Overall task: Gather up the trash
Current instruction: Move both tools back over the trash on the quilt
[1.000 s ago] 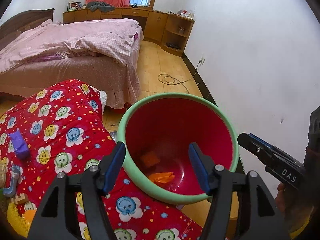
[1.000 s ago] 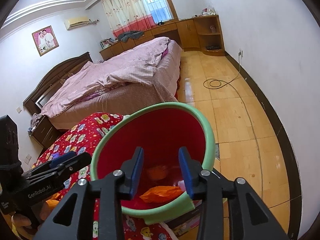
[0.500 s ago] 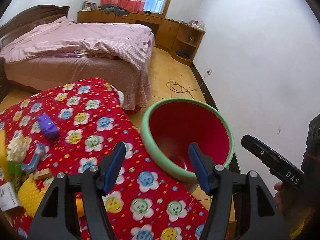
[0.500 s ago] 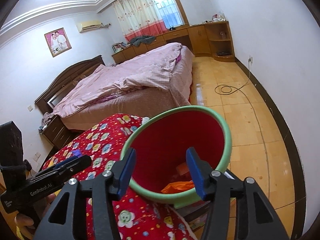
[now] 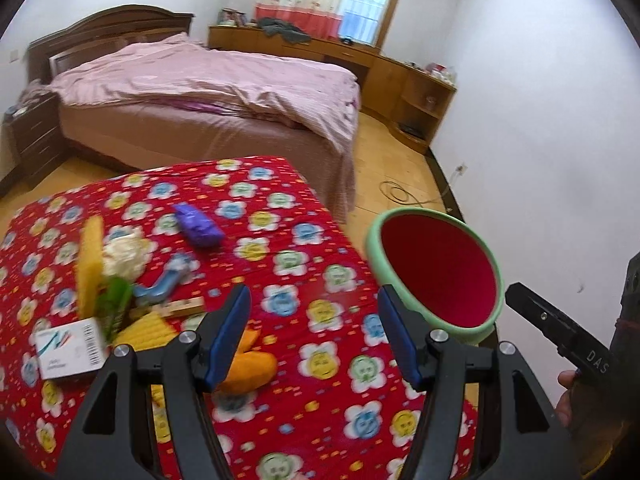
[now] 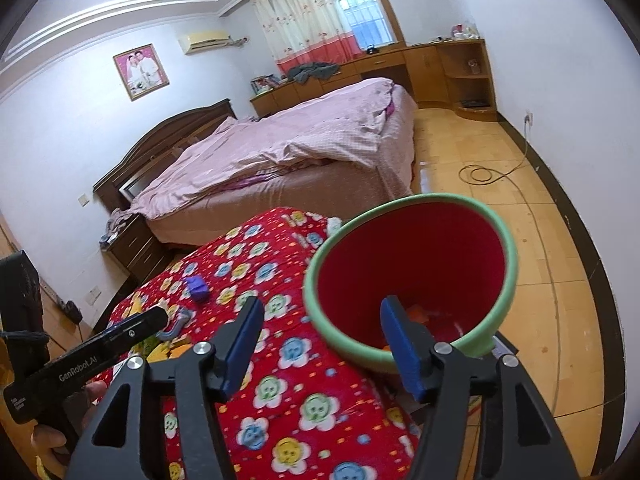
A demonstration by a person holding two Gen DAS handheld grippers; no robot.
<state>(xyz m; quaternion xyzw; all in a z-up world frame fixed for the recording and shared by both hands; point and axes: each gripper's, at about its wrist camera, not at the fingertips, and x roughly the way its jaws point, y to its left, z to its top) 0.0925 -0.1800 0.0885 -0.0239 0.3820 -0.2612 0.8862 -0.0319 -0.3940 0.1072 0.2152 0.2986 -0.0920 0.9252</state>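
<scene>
A red bin with a green rim (image 5: 440, 276) (image 6: 416, 264) stands off the right edge of the red flowered table (image 5: 304, 364) (image 6: 288, 376). Orange scraps (image 6: 420, 314) lie in its bottom. My left gripper (image 5: 314, 336) is open and empty above the table, left of the bin. My right gripper (image 6: 320, 344) is open and empty by the bin's near rim. On the table lie a purple packet (image 5: 198, 226) (image 6: 197, 288), an orange piece (image 5: 250, 368), a white crumpled wad (image 5: 124, 256), a yellow piece (image 5: 88, 264), a blue object (image 5: 166, 282) and a white card box (image 5: 70, 346).
A bed with a pink cover (image 5: 208, 96) (image 6: 288, 148) stands beyond the table. Wooden cabinets (image 5: 404, 92) line the far wall. A cable (image 5: 400, 194) lies on the wooden floor. A white wall (image 5: 540, 140) is close on the right.
Both grippers have pulled back and swung left, away from the bin toward the table. The right gripper's jaws have opened wider. The table's clutter has come into the left view.
</scene>
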